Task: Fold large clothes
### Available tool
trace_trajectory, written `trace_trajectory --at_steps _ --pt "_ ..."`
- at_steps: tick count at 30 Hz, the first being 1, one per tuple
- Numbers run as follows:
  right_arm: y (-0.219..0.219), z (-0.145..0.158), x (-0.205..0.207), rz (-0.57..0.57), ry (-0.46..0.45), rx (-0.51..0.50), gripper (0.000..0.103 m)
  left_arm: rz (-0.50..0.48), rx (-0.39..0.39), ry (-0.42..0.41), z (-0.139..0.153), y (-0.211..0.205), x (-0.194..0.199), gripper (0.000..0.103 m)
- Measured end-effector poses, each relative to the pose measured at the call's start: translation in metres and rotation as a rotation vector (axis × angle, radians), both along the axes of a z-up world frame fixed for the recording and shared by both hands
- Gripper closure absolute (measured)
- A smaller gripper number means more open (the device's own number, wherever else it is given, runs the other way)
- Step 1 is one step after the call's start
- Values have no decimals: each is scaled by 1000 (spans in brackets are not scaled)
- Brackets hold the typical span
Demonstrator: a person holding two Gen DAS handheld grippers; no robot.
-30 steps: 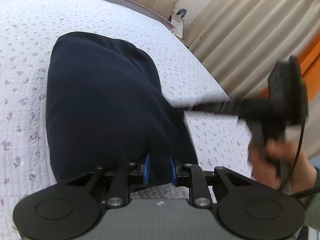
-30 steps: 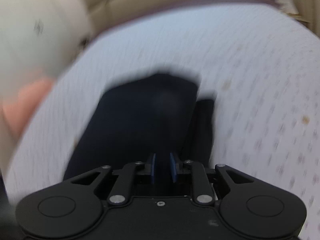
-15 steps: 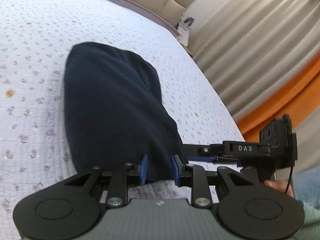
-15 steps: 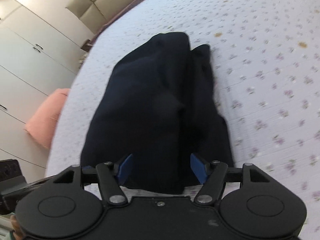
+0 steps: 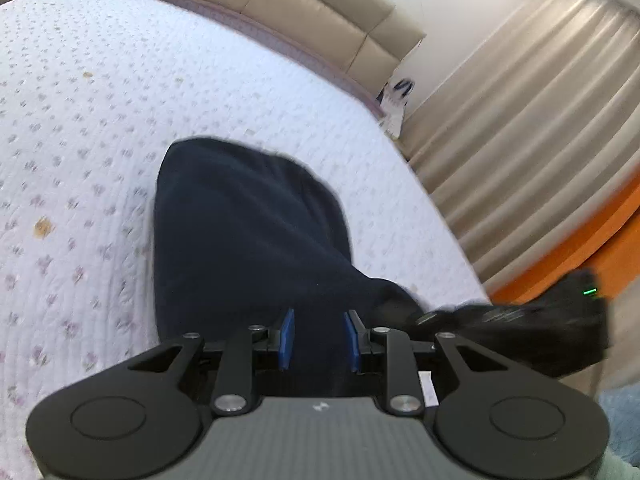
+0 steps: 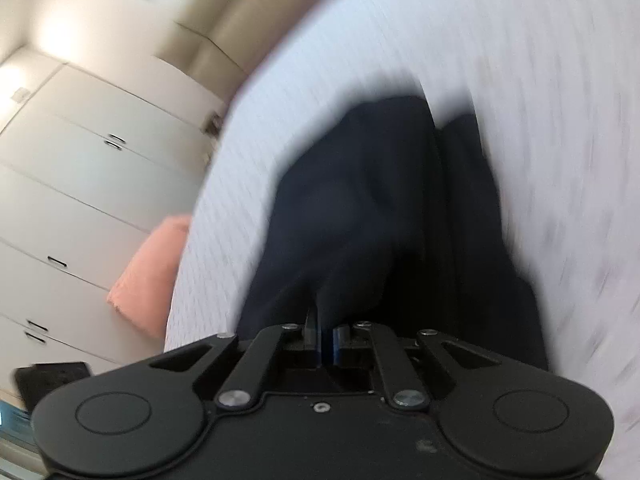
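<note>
Left claw (image 5: 319,338): the 2 blue pads stand a little apart with the near edge of the dark navy garment (image 5: 248,240) between them, gripping it.
Right claw (image 6: 327,340): pressed together, pinching a fold of the same garment.
Garment: bunched lengthwise on the bed (image 5: 100,120).
Bed: white quilt with small flowers.
Surroundings: beige headboard (image 5: 320,12), curtains (image 5: 532,120), white wardrobe (image 6: 80,184), pink pillow (image 6: 152,268).

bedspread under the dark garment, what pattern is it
White quilted bedspread with small purple flowers; clearest in the left wrist view.
</note>
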State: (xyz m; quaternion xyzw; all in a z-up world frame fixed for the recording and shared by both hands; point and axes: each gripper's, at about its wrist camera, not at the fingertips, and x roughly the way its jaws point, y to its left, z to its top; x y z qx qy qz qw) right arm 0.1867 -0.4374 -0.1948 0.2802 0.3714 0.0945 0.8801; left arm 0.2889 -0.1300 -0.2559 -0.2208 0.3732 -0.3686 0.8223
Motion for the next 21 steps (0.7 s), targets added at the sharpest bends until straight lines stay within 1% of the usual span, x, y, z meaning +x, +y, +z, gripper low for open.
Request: trace_trajectory --at_steps 1,3,5,6,8,9,10,11,12,13,14,15,16,17,19,20,21 --pt "1 23 -1 25 -31 -70 96 1 -18 -5 3 -1 0 71" --pt "5 45 2 63 -48 -167 96 -4 -45 -2 5 -6 2 64" --pt "8 50 3 80 -29 -233 96 -27 -40 35 -2 -18 5 64" --pt "9 46 3 77 -10 -273 96 -45 -22 70 -9 -27 9 66" --pt "6 18 -1 41 55 -352 97 -77 6 96 -22 -40 13 68" --pt "0 -3 0 2 112 -375 97 -92 26 93 -27 -46 14 72" --pt "-8 -25 2 -34 173 -354 97 -106 64 86 -29 -52 14 82" --pt "-18 -51 5 -71 248 -318 96 -119 98 80 -30 -56 14 87" --pt "-27 -74 4 -103 312 -287 94 -134 114 77 -30 -59 14 87" --pt "-34 -84 2 -116 323 -246 95 -149 127 73 -29 -60 13 87" --pt "-37 -83 -1 -125 316 -210 92 -162 145 61 -28 -61 12 87" --pt "-41 -76 -2 -128 309 -185 89 -166 163 42 -25 -62 9 87" --pt "-43 -63 -1 -129 297 -176 77 -165 180 26 -22 -62 8 87" --pt "-45 -49 -1 -137 271 -192 57 -162 196 11 -18 -61 8 86" --pt "-42 -19 1 -133 166 -259 41 -156 211 -13 -10 -58 8 83" --pt "-37 -4 8 -113 115 -287 38 -157 204 -25 -5 -56 7 82" --pt "-30 5 20 -83 77 -311 38 -161 188 -37 -2 -56 8 82"
